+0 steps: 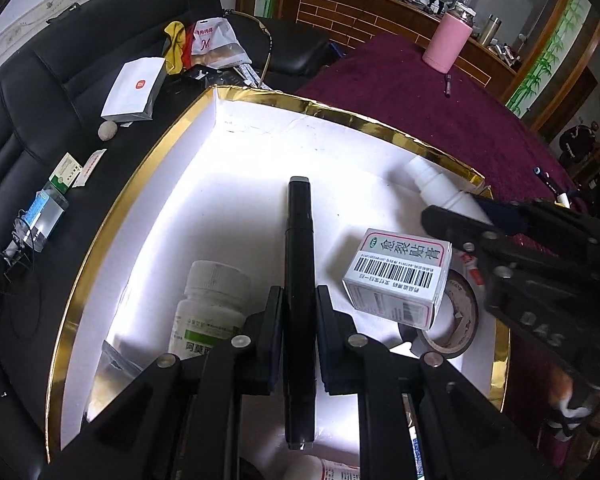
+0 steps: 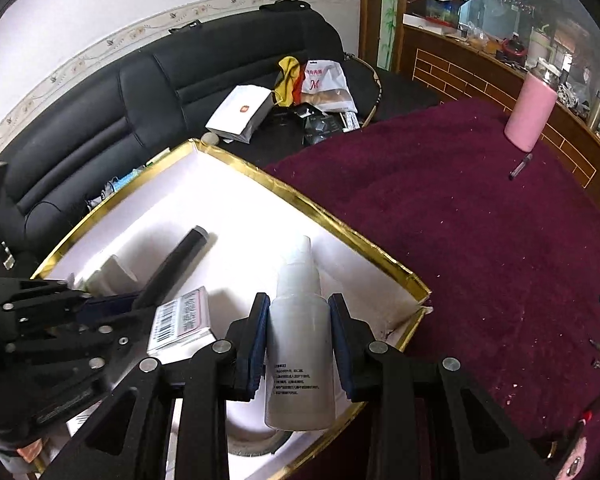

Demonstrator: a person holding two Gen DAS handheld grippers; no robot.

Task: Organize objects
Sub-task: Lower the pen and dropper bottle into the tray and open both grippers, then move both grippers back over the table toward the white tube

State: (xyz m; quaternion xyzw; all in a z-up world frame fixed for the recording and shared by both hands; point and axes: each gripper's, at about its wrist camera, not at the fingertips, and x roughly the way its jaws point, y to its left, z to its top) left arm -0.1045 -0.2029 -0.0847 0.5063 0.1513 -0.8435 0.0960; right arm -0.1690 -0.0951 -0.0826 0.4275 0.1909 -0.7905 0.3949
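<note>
Left gripper [image 1: 299,340] is angled steeply down, clamped tight on a black marker [image 1: 299,280] that sticks out over the white, gold-rimmed box [image 1: 260,98]. Right gripper [image 2: 299,344] tilts down too, pinching a white squeeze bottle [image 2: 300,344] above the box's near corner. Already lying in the box: a barcoded carton [image 1: 398,276], a pill bottle [image 1: 208,308] and a tape roll [image 1: 456,328]. Box sits on the maroon tablecloth [image 2: 480,220], beside a black sofa [image 1: 40,100].

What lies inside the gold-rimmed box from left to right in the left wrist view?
White pill bottle → black marker held in the left gripper → barcoded medicine box → tape roll.
</note>
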